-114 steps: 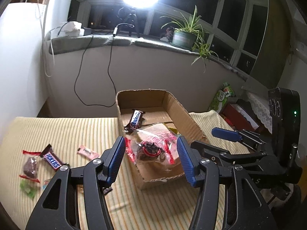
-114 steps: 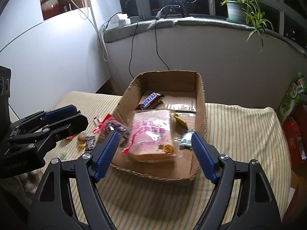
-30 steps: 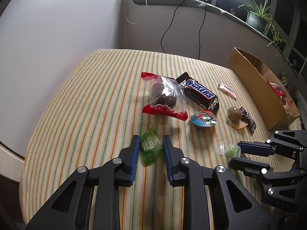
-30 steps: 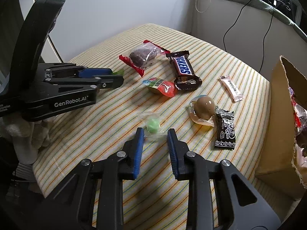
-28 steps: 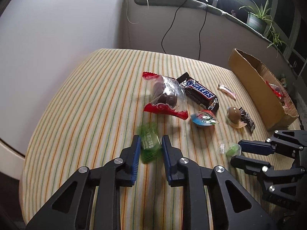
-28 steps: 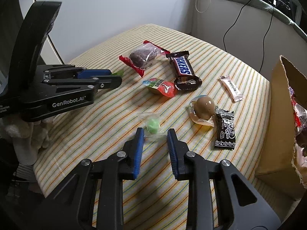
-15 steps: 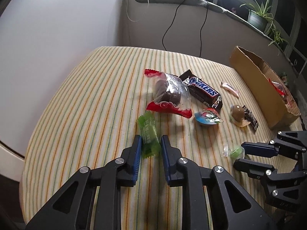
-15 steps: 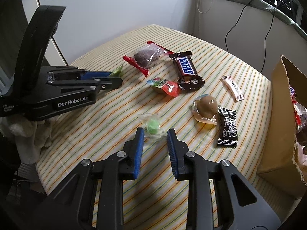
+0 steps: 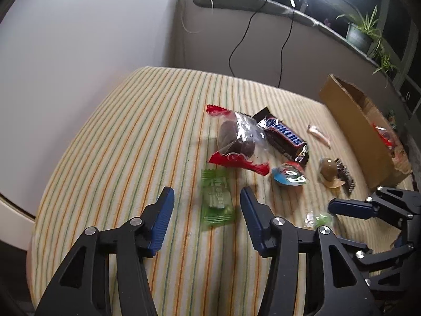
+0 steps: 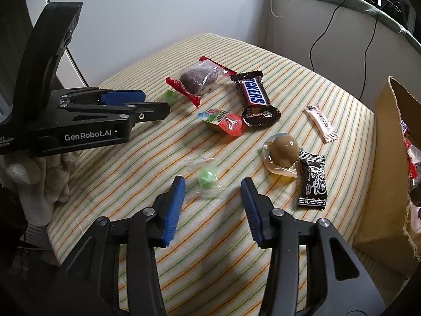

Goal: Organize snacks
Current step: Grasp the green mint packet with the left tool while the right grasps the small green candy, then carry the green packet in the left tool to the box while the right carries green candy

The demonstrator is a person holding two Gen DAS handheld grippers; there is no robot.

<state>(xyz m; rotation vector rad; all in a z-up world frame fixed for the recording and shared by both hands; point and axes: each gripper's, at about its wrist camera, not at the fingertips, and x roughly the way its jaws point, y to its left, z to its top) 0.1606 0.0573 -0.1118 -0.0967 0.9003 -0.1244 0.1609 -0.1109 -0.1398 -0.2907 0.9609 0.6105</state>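
Observation:
A green sweet packet (image 9: 217, 200) lies blurred on the striped cloth between the fingers of my left gripper (image 9: 206, 196). Its jaws are opening and the pads stand clear of the packet. In the right wrist view a small green candy in a clear wrapper (image 10: 208, 177) rests just ahead of my right gripper (image 10: 213, 183). These jaws are opening too, and nothing is pressed between them. The left gripper (image 10: 158, 104) shows from the side there, with the packet (image 10: 169, 96) at its tip. The cardboard box (image 9: 352, 121) holding snacks stands at the right.
On the striped cloth (image 10: 342, 105) lie a Snickers bar (image 10: 254, 96), a chocolate cake in a red and clear wrapper (image 10: 197, 77), a jelly cup (image 10: 223, 121), a brown ball sweet (image 10: 284, 150), a black sachet (image 10: 313, 181) and a pink stick (image 10: 319, 122). A gloved hand (image 10: 39, 173) holds the left gripper.
Both grippers' jaws have spread apart. The green packet, pinched on edge in the left jaws half a second ago, now lies flat between them. The green candy has stayed put.

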